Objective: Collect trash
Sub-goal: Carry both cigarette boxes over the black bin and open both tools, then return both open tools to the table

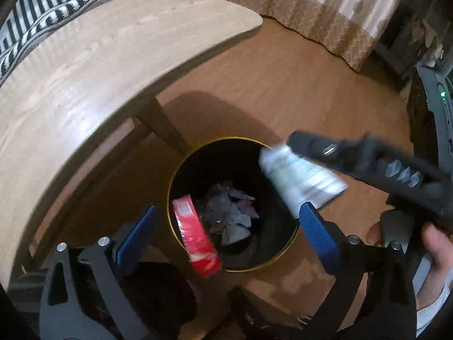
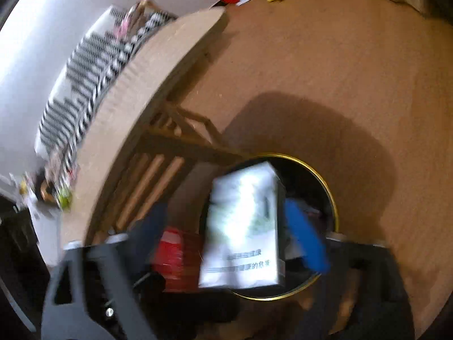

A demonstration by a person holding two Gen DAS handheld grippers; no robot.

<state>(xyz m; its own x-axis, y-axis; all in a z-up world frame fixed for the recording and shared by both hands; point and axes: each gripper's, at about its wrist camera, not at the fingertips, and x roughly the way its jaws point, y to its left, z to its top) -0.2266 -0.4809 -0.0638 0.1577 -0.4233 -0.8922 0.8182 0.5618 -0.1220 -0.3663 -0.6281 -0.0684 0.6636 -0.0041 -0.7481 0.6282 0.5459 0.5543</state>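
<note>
- two tools hang over a black bin [image 1: 286, 240] with a gold rim, standing on the floor beside a wooden counter [image 1: 85, 70].
- left tool [image 1: 226, 226]: jaws spread wide, gripping nothing; a red box [image 1: 195, 235] is at the bin's near rim, tipped inward.
- right tool [image 2: 226, 235]: jaws also wide apart; a white carton [image 2: 243, 226] sits blurred between them, over the bin mouth, seemingly loose.
- crumpled paper [image 1: 232, 212] lies at the bin's bottom.
- both boxes look light, stiff, likely crushable cardboard; best pinched across their flat broad faces.
</note>
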